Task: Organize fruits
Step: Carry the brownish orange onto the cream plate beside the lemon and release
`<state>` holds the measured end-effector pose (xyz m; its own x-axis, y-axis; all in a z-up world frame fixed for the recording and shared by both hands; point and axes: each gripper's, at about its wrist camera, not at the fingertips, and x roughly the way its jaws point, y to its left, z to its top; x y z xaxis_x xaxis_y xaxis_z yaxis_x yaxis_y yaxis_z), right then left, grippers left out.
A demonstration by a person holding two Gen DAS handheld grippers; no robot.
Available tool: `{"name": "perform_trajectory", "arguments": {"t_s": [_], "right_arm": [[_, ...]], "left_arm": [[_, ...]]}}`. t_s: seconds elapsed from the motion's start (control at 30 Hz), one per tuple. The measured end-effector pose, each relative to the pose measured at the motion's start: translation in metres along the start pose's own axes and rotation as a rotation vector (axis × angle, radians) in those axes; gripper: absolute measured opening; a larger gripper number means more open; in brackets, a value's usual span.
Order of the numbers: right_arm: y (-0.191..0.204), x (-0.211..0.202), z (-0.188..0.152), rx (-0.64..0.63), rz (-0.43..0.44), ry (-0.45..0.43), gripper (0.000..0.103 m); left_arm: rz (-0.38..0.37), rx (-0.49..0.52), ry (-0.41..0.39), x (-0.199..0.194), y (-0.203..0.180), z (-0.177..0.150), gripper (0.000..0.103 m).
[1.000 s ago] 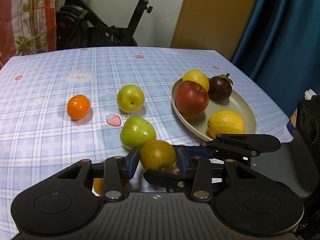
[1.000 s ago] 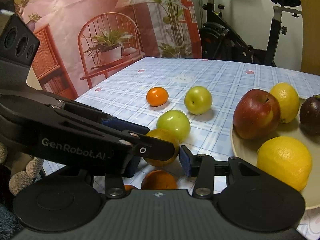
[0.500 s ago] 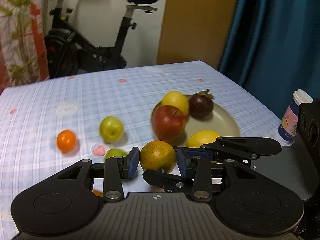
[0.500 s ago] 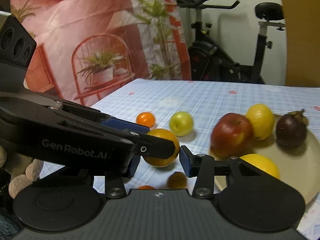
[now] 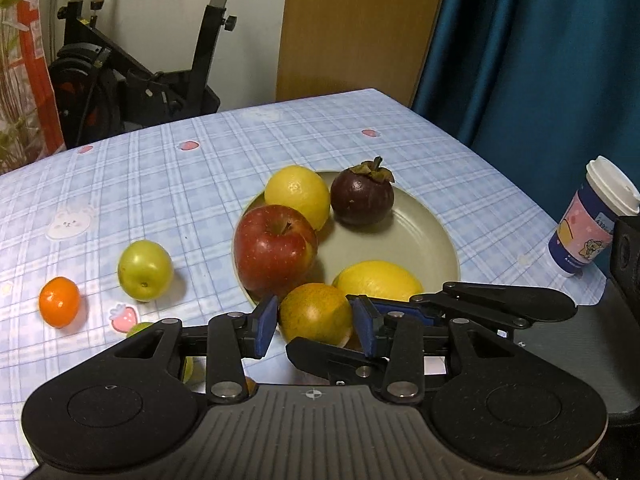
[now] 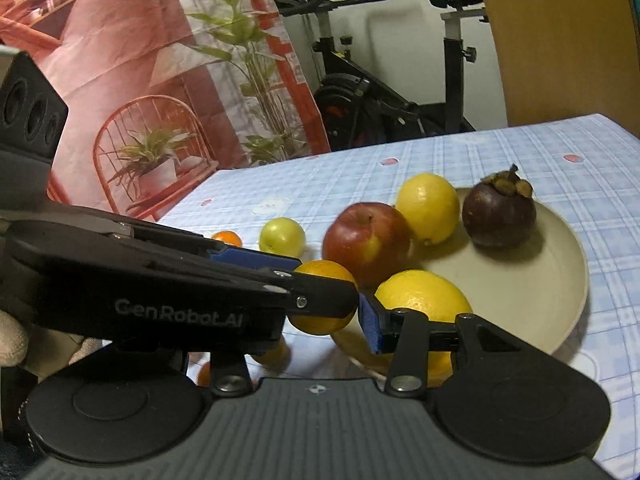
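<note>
My left gripper (image 5: 315, 322) is shut on an orange-green fruit (image 5: 316, 312) and holds it above the table near the front rim of the beige plate (image 5: 436, 236). The plate holds a red apple (image 5: 275, 252), two lemons (image 5: 298, 195) (image 5: 378, 280) and a dark mangosteen (image 5: 363, 196). In the right wrist view the held fruit (image 6: 324, 282) sits in front of my right gripper (image 6: 326, 312), whose jaws stand apart with nothing between them; the left gripper's finger crosses that view. A green fruit (image 5: 145, 270) and a small orange (image 5: 59, 301) lie on the tablecloth at left.
A lidded paper cup (image 5: 592, 220) stands at the table's right edge. Another green fruit (image 5: 140, 328) lies partly hidden under my left gripper. Small orange fruits (image 6: 272, 354) lie on the cloth below the grippers. An exercise bike (image 5: 132, 76) and a blue curtain (image 5: 540, 60) stand behind the table.
My left gripper has lifted the orange-green fruit off the table and carried it right, toward the plate. The right gripper has moved along with it and stays open.
</note>
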<state>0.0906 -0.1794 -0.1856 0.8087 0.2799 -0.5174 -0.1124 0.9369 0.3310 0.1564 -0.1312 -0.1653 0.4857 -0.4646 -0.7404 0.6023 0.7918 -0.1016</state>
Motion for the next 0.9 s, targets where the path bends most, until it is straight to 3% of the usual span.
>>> {"name": "perform_trajectory", "arguments": {"t_s": [0.5, 0.9], "right_arm": [[-0.007, -0.004, 0.002, -0.039, -0.094, -0.054, 0.045], [0.006, 0.005, -0.005, -0.168, -0.154, -0.048, 0.043]], "left_arm": [[-0.057, -0.059, -0.014, 0.014, 0.002, 0.012, 0.045], [-0.048, -0.084, -0.002, 0.018, 0.006, 0.008, 0.044]]}}
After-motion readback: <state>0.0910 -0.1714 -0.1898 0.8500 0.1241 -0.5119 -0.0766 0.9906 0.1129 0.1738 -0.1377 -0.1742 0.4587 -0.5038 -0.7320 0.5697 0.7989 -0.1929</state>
